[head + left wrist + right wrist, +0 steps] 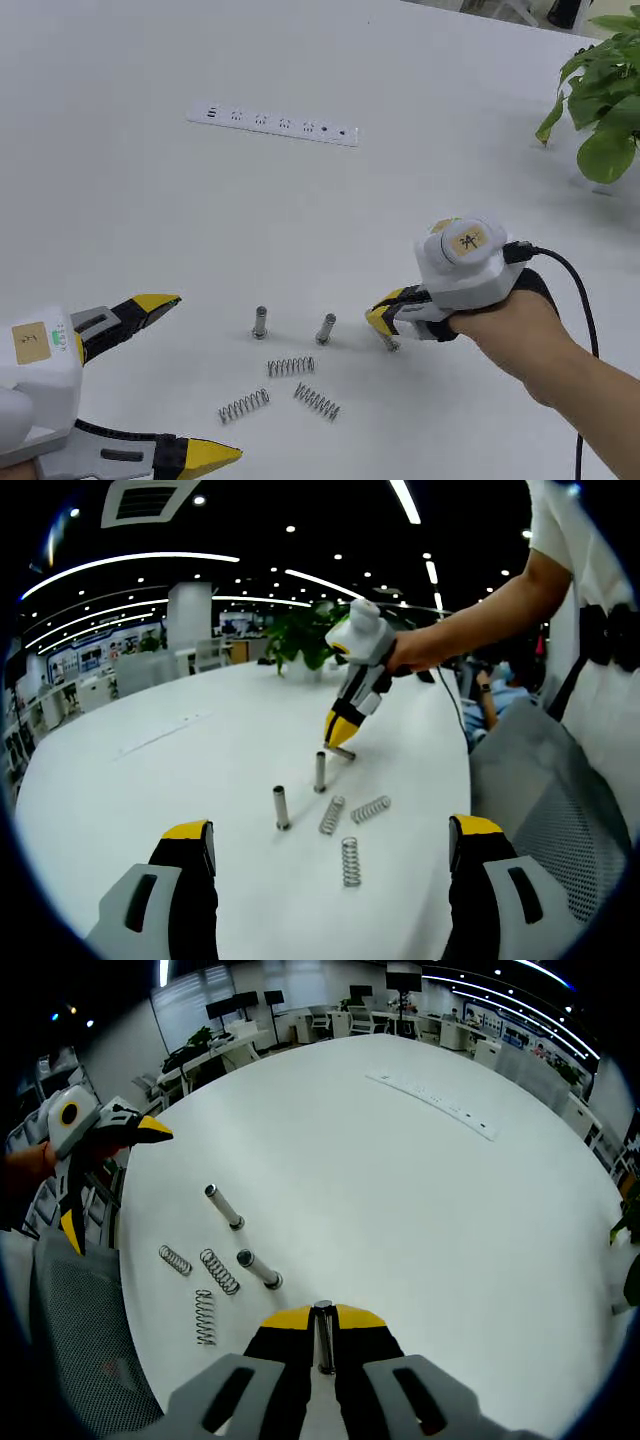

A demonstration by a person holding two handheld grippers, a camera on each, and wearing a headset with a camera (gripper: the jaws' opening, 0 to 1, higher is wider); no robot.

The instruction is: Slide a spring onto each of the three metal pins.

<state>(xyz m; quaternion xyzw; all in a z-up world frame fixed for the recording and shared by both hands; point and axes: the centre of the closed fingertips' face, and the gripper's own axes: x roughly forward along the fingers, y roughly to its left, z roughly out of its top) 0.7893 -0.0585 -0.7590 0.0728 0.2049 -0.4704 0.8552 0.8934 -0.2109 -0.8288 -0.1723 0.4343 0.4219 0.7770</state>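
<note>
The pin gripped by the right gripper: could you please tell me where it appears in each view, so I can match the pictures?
Head view: the gripped pin lies right of centre, at the tips of the right gripper.
Left gripper view: just above centre, under the other gripper's yellow tips.
Right gripper view: bottom centre, between the shut jaws.
Shared landmark: the nearest standing pin.

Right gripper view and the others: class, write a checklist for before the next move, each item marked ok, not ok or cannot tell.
1. Right tongs shut on one silver metal pin: ok.
2. Left tongs open, free for a spring: ok.
3. Three coiled wire springs loose on the white table: ok.
4. Two other silver pins standing upright: ok.
5. Spring threaded on any pin: not ok.
</note>
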